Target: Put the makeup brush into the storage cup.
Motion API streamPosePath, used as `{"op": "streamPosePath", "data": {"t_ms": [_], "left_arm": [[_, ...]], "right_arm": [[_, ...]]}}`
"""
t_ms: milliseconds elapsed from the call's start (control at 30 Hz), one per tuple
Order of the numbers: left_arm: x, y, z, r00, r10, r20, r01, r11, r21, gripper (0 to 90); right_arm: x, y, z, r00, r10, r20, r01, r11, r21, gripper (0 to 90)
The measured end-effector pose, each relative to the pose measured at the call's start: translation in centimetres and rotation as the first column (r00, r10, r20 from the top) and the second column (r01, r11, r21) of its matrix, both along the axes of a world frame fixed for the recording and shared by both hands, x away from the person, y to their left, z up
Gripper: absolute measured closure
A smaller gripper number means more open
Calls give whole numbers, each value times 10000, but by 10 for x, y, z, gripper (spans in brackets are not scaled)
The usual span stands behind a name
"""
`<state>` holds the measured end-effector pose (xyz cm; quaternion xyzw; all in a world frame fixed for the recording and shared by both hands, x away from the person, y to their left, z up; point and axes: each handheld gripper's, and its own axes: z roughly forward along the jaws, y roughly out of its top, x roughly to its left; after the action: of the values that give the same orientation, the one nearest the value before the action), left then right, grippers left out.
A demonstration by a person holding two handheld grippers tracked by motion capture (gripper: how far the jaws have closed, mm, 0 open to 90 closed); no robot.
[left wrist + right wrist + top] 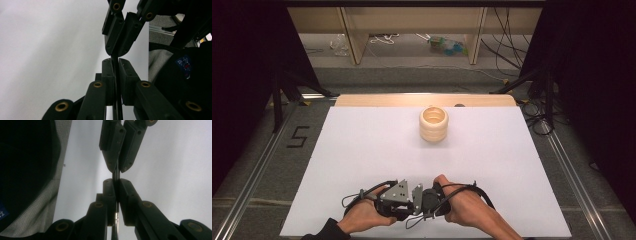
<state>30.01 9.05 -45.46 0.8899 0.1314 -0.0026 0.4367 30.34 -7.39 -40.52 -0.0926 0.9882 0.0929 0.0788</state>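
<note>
Left gripper: sits at the near edge of the table, held in the person's left hand, tip pointing toward the other gripper; in the left gripper view its jaws are pressed flat together with nothing between them
Right gripper: held in the right hand just beside the left one, the two tips meeting nose to nose; in the right gripper view its jaws are likewise fully closed and empty
Stack of rings: a pale wooden-looking stack, three rings high as far as I can tell, standing upright on the far half of the white sheet, near the back edge and a little right of centre
Gap between hands and stack: well apart, with bare sheet between them; neither gripper touches or reaches for the rings
Done so far: nothing shows as handled; the stack looks neat and whole, no ring lies loose on the sheet
Left to do: by my reading all of the work, meaning opening the jaws, reaching forward to the stack, and taking hold of a ring or the whole pile
Stage: looks like a resting or starting pose, both hands low and together at the near edge
Surroundings: wooden table edge behind the sheet, cables and clutter on the floor beyond, out of reach
</note>
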Motion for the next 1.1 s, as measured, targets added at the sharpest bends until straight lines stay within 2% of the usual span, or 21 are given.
{"op": "streamPosePath", "data": {"t_ms": [233,300,433,500,567,667,700,733,800,833,867,900,933,967,1067,1100], "left_arm": [[0,0,0,10000,40,79,-39,10000,-63,834],[0,1,0,9999,-34,161,34,10000,50,834],[1,2,1,9996,-41,281,38,9999,114,834],[0,2,1,9998,154,114,-152,9997,-198,834],[2,4,3,9993,155,329,-153,9998,-85,834],[4,6,3,9992,200,333,-196,9998,-106,834],[5,7,4,9991,142,407,-143,9999,36,834],[5,7,4,9987,302,420,-299,9995,-64,834],[5,8,4,9986,427,303,-419,9988,-257,834],[6,9,4,9987,344,386,-341,9994,-86,834],[5,9,4,9983,511,265,-503,9983,-282,834],[6,10,4,9980,541,337,-532,9982,-269,834],[7,11,4,9979,511,392,-504,9986,-188,834],[6,11,4,9974,617,386,-607,9978,-263,834],[8,13,4,9960,762,476,-744,9965,-383,834],[8,14,4,9953,787,557,-771,9966,-306,834]], "right_arm": [[0,-1,0,9999,31,98,-31,10000,-1,835],[0,-1,1,10000,2,-30,-2,10000,61,827],[0,-2,2,10000,28,86,-29,9999,155,740],[2,-3,4,9995,225,220,-237,9982,554,704],[4,-5,9,9995,47,312,-71,9969,779,647],[7,-10,14,9982,-268,534,213,9946,1020,589],[6,-13,16,9957,-788,485,729,9907,1146,564],[7,-14,18,9946,-837,611,757,9895,1234,545],[9,-16,21,9920,-1181,440,1090,9794,1700,495],[10,-18,22,9900,-1321,488,1205,9739,1924,467],[12,-19,24,9892,-1341,594,1183,9690,2169,460],[13,-21,26,9871,-1539,446,1390,9608,2397,447],[17,-23,28,9894,-1346,536,1149,9545,2750,426],[18,-24,29,9875,-1424,675,1185,9532,2783,414],[20,-29,33,9822,-1758,663,1454,9347,3243,403],[21,-30,35,9807,-1855,620,1537,9272,3417,397]]}}
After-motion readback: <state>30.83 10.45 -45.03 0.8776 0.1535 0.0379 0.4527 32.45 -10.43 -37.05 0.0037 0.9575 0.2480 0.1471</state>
